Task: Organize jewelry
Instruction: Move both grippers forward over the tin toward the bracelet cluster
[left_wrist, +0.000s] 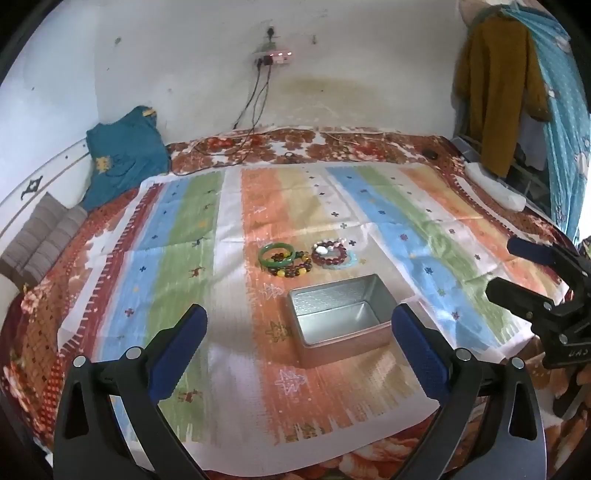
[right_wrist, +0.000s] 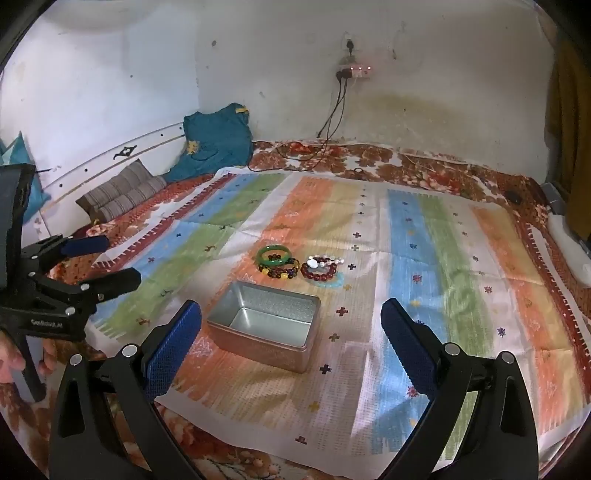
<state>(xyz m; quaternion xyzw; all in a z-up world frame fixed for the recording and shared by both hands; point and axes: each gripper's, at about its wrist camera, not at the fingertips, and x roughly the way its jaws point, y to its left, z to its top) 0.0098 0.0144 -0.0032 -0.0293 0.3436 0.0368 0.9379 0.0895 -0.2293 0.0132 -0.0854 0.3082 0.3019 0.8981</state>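
An open, empty metal tin (left_wrist: 338, 319) (right_wrist: 264, 325) stands on the striped cloth. Just beyond it lies a small heap of jewelry: a green bangle (left_wrist: 277, 256) (right_wrist: 274, 256), a dark and amber bead bracelet (left_wrist: 291, 269) (right_wrist: 280, 271), and a red bead bracelet (left_wrist: 330, 253) (right_wrist: 319, 271) with a white bead piece on it. My left gripper (left_wrist: 299, 325) is open and empty, near the tin's front. My right gripper (right_wrist: 291, 321) is open and empty, also short of the tin. Each gripper shows in the other's view, the right (left_wrist: 517, 269) and the left (right_wrist: 99, 262).
The striped cloth (left_wrist: 424, 229) covers a floral bed sheet (left_wrist: 37, 325). A teal garment (left_wrist: 125, 162) and a striped pillow (left_wrist: 40, 232) lie at the far left by the wall. Cables (left_wrist: 255, 107) hang from a wall socket. Clothes (left_wrist: 495, 92) hang at the far right.
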